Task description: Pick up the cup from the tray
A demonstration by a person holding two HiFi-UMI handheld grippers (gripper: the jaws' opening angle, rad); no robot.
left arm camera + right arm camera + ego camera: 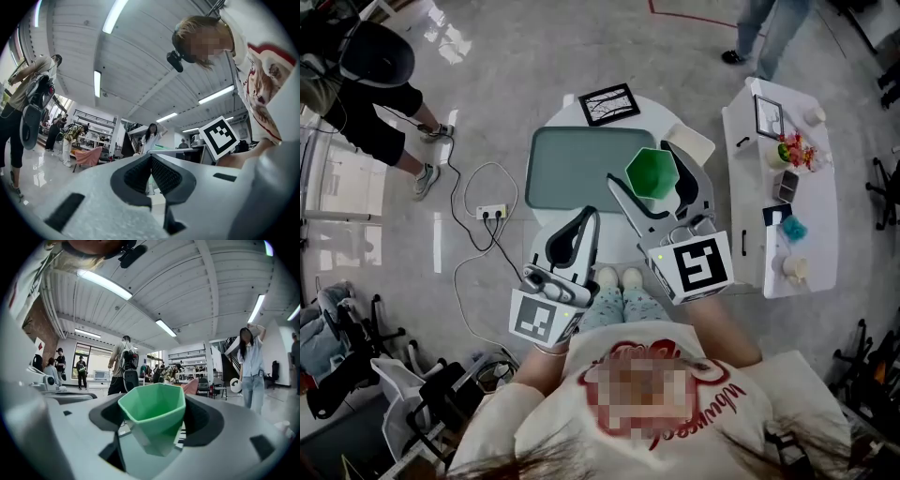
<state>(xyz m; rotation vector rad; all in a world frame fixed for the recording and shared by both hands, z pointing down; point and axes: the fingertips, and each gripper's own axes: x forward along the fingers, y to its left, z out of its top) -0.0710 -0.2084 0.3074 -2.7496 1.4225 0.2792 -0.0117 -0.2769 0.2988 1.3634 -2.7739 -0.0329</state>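
A green faceted cup (652, 173) is over the right part of the grey-green tray (562, 169), which lies on a small white table (555, 120). My right gripper (639, 161) is shut on the cup, one jaw on each side. In the right gripper view the cup (154, 413) fills the gap of the right gripper (154, 427), rim towards the camera. I cannot tell if its base touches the tray. My left gripper (591, 214) is shut and empty at the table's near edge, just short of the tray. Its jaws meet in the left gripper view (151, 158).
A framed picture (609, 103) lies behind the tray and a white piece (689, 142) at its right. A white side table (778, 187) with several small things stands to the right. A power strip (492, 213) and cables lie on the floor at left. People stand nearby.
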